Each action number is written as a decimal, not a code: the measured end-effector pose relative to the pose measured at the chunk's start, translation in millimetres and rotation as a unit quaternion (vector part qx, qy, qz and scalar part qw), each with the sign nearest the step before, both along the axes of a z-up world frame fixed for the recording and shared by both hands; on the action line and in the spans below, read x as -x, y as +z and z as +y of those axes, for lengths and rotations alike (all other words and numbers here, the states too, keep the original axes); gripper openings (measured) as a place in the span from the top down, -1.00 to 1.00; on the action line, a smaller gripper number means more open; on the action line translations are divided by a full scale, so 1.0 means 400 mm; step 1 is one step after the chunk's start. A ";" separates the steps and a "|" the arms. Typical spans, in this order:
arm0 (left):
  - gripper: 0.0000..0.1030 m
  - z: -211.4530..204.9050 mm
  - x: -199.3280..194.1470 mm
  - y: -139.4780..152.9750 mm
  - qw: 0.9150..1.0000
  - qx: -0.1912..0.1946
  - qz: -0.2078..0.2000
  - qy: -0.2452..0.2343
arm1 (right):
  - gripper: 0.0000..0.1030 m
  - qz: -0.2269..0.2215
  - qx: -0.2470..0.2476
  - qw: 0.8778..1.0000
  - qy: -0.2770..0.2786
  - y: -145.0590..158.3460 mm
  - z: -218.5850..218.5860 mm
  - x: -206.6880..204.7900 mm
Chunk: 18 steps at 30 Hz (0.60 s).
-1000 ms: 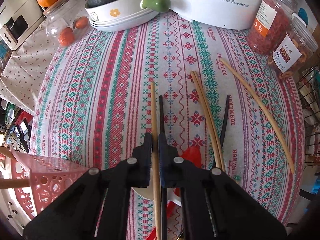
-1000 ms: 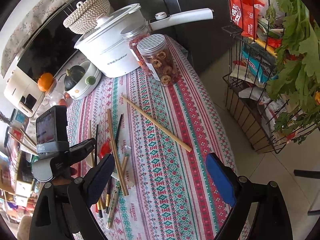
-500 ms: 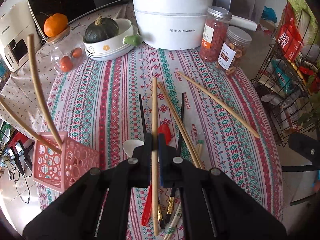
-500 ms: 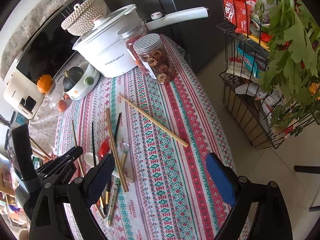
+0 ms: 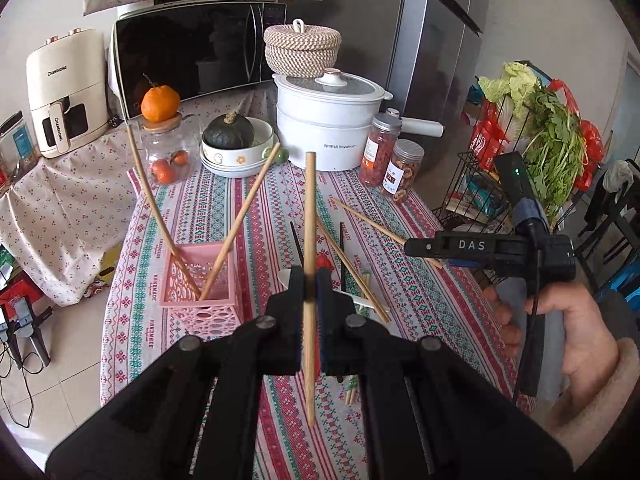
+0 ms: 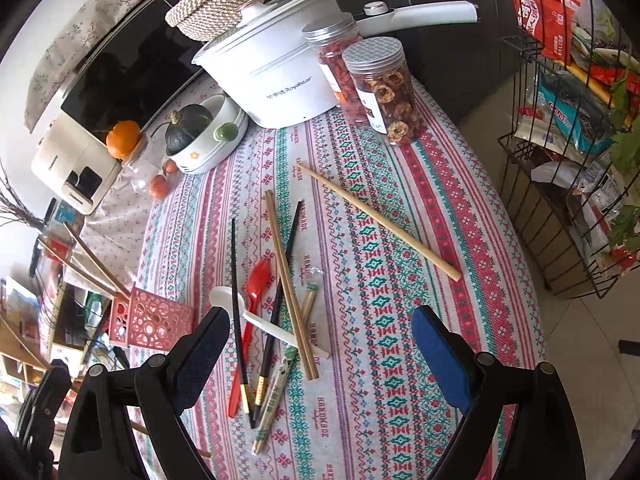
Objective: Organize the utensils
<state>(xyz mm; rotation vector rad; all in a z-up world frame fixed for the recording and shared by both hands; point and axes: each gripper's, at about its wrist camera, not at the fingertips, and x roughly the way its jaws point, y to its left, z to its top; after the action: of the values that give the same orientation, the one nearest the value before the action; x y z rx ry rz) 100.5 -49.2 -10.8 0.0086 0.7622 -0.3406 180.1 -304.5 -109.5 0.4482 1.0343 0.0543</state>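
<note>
We counted one wooden chopstick (image 5: 309,272) clamped in the left gripper (image 5: 307,280), and two more (image 5: 236,224) standing in the single pink basket (image 5: 200,280). On the bench (image 6: 400,240) lay one long wooden chopstick (image 6: 380,222) by itself, a pair of wooden chopsticks (image 6: 288,280), two black chopsticks (image 6: 236,300), one red spoon (image 6: 252,292), one white spoon (image 6: 240,304) and one paper-wrapped pair (image 6: 276,392). Farther back we saw two lidded jars (image 6: 384,84), one white pot (image 6: 280,76), one woven basket (image 6: 216,0), one squash (image 6: 186,128), one orange (image 6: 124,140) and one glass jar (image 5: 168,156). There were two grippers, the right gripper (image 6: 320,360) being the second.
</note>
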 end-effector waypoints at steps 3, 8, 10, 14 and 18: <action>0.87 0.049 0.023 0.001 1.000 0.020 -0.021 0.002 | -0.66 -0.003 -0.010 1.000 0.023 -0.023 0.043 -0.029; 0.87 0.118 0.014 -0.001 0.998 0.064 -0.003 0.008 | -0.03 -0.003 -0.018 0.998 0.062 -0.065 0.113 -0.074; 0.87 0.140 0.016 0.004 0.997 0.070 -0.008 0.014 | 0.18 -0.003 -0.028 0.997 0.075 -0.077 0.137 -0.089; 0.87 0.180 0.018 0.003 0.996 0.084 -0.003 0.014 | 0.51 -0.009 -0.054 0.994 0.094 -0.093 0.188 -0.123; 0.87 0.218 0.021 0.001 0.996 0.092 -0.001 0.018 | 0.58 -0.015 -0.071 0.990 0.117 -0.105 0.249 -0.157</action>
<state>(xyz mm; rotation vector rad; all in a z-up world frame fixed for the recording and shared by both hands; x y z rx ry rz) 92.2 38.2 -10.3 -0.1775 0.7258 -0.3747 242.8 -205.1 -151.6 0.4524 1.0532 0.3455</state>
